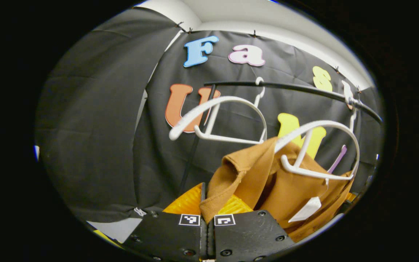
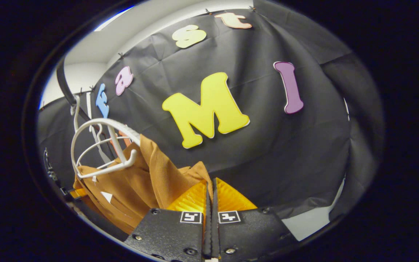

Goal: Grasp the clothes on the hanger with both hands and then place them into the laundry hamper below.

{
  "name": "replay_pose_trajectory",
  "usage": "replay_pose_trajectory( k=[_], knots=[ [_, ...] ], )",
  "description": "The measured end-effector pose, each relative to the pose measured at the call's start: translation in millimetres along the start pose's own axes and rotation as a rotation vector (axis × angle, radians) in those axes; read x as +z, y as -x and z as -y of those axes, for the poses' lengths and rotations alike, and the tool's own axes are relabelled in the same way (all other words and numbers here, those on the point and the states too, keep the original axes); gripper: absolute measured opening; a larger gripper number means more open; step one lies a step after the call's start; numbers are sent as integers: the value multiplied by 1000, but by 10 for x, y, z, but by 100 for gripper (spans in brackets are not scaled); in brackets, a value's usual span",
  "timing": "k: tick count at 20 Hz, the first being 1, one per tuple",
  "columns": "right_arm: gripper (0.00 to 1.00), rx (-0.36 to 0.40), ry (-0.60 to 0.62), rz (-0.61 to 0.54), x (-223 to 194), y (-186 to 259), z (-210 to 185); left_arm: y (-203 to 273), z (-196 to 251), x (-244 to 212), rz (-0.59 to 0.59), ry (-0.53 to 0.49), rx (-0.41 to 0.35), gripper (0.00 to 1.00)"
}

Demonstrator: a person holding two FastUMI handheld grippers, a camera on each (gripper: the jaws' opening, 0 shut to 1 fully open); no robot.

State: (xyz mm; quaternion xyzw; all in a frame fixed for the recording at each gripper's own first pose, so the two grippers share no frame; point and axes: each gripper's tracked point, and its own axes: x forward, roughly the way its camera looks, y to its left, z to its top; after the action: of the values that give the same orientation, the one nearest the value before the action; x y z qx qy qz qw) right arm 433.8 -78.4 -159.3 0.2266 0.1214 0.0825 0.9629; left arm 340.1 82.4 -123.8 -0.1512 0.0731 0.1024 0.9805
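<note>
A brown garment [image 1: 289,182] hangs half off a white hanger [image 1: 318,125], bunched below its right arm. My left gripper [image 1: 206,205] is shut on a folded edge of this cloth, which comes up from between its fingers. In the right gripper view the same brown garment [image 2: 147,178] drapes from the white hanger [image 2: 96,123] at the left. One corner of it runs down into my right gripper [image 2: 211,193], which is shut on it. A white tag [image 1: 306,209] dangles from the garment.
A second white hanger [image 1: 224,120] hangs bare on the black rail [image 1: 296,88], left of the loaded one. The rail [image 2: 64,83] runs along the left edge of the right gripper view. Black cloth walls stand close behind.
</note>
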Motion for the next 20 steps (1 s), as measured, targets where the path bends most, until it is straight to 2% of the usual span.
replay_pose_trajectory(
  k=[1,3,6,7,9,10,11,14,20],
  knots=[
    [3,2,-14,11,52,-18,19,-8,-66,88,3,7,9,5],
    [4,31,-51,44,169,-7,-21,21,-66,213,24,2,2,6],
    [4,9,-4,103,360,-60,-39,32,-58,480,70,-63,10,6],
    [4,16,5,114,413,-66,-72,32,-37,589,93,-79,6,0],
    [4,27,13,142,547,-84,-158,31,9,748,116,-91,-6,0],
    [4,32,27,161,604,-95,-193,-1,18,776,114,-94,-9,5],
    [3,31,46,163,611,-110,-203,-30,-11,747,103,-99,-7,0],
    [4,34,29,126,477,-106,-161,-63,-113,554,64,-76,7,0],
    [4,0,74,53,83,-119,-54,41,-310,-40,-32,-65,37,0]
  ],
)
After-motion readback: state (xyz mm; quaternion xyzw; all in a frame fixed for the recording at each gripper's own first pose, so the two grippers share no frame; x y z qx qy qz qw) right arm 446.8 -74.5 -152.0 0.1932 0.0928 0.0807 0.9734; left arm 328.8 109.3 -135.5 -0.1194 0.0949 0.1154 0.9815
